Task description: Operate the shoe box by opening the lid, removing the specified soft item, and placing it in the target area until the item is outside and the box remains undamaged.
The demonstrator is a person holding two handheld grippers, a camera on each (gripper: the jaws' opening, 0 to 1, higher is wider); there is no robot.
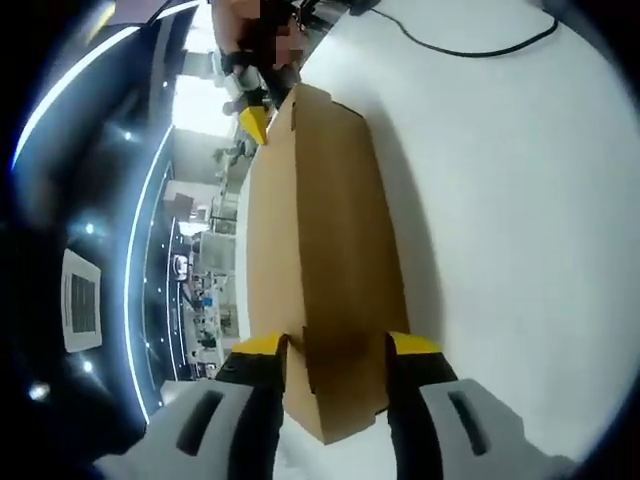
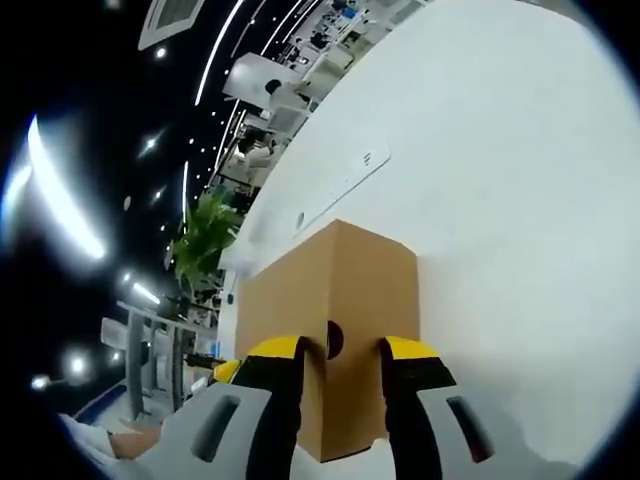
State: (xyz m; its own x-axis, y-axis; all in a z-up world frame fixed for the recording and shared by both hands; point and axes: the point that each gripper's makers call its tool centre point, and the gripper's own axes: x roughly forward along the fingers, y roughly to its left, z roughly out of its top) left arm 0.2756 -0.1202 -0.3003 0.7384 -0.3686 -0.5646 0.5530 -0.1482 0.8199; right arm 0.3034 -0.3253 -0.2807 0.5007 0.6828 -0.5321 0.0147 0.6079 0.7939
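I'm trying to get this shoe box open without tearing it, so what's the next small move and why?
Probably lift the lid gently with both grippers together. The left gripper straddles one end of the cardboard shoe box and the right gripper the other end, by the round finger hole. The lid looks closed, and even lifting should avoid bending it.

Shoe box [image 1: 325,250] lying lengthwise on the tabletop [image 1: 500,200], along one tabletop edge, with open surface stretching away on its other side. Left tool [image 1: 337,350] astride the near end of the box, one jaw on either side of that corner; at the far end, the other tool [image 1: 255,118] touching the box from the tabletop edge side, with a cable [image 1: 470,45] on the tabletop beyond, near the far edge. Right tool [image 2: 340,350] astride the opposite end of the box, jaws either side of the finger hole [image 2: 334,340] in that end face; a plant [image 2: 205,235] off the tabletop, behind its edge.
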